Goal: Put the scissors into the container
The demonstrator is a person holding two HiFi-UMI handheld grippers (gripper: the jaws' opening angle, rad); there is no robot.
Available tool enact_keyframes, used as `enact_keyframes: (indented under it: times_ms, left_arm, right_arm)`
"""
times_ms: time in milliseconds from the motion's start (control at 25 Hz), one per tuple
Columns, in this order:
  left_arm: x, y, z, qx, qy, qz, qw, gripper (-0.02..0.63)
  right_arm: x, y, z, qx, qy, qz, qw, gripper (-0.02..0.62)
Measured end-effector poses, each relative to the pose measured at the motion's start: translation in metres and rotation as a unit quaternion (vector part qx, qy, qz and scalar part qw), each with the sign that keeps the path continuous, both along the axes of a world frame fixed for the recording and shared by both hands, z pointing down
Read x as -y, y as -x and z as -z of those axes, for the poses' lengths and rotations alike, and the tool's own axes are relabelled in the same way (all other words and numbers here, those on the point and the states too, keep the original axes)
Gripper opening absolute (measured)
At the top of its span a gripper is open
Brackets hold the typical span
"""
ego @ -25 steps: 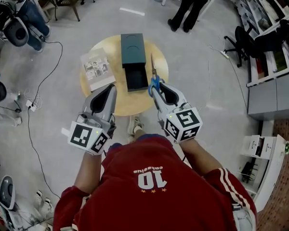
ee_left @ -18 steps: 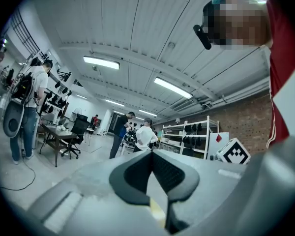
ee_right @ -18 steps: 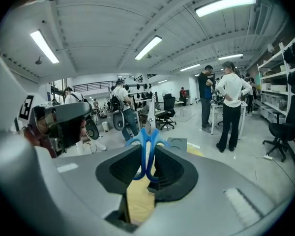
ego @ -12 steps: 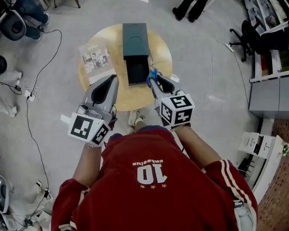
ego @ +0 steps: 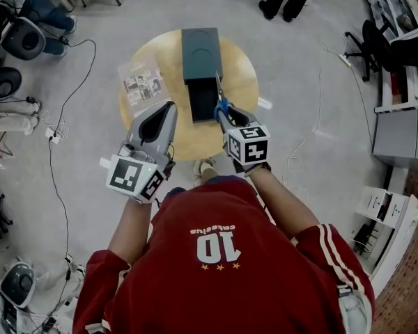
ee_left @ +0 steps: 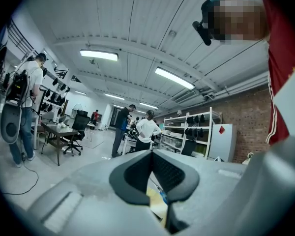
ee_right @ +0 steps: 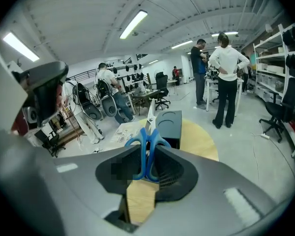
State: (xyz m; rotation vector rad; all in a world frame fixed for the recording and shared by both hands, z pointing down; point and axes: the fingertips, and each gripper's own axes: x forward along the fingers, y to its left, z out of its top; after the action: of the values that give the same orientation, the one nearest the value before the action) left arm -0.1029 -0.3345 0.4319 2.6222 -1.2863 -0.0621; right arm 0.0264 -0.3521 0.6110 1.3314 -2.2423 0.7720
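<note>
Because the table [ego: 240,82] carries the container [ego: 200,47] at 12 o'clock, open tray [ego: 203,103] facing the person, aim there. The left gripper [ego: 167,111], jaws together and empty, hovers at 7 o'clock. The right gripper [ego: 226,120] is clamped on the scissors [ego: 221,103], blades toward 12 o'clock at the tray's right rim. Shift toward 9 o'clock, lower, then release.

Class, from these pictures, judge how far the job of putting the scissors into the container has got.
Done: the scissors are off the table, blue handles clamped in the right gripper. In hand: they hang at the edge of the container's open drawer. Left: lowering them in and letting go. The left gripper holds nothing.
</note>
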Motion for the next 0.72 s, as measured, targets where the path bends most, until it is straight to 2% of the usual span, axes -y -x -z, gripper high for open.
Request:
enact_keyframes:
  times_ms: [320,720]
  left_arm:
    - [0.018,0.000,-0.011,0.010,0.007,0.002,0.9999,0.002]
    - [0.035,0.017,-0.033,0.011,0.043,0.017,0.9989,0.002]
  right_arm:
    - [0.011,0.002,-0.064,-0.020,0.056,-0.002,0.998,0.092]
    - [0.028,0.014,-0.118,-0.063,0.080,0.006,0.995,0.092]
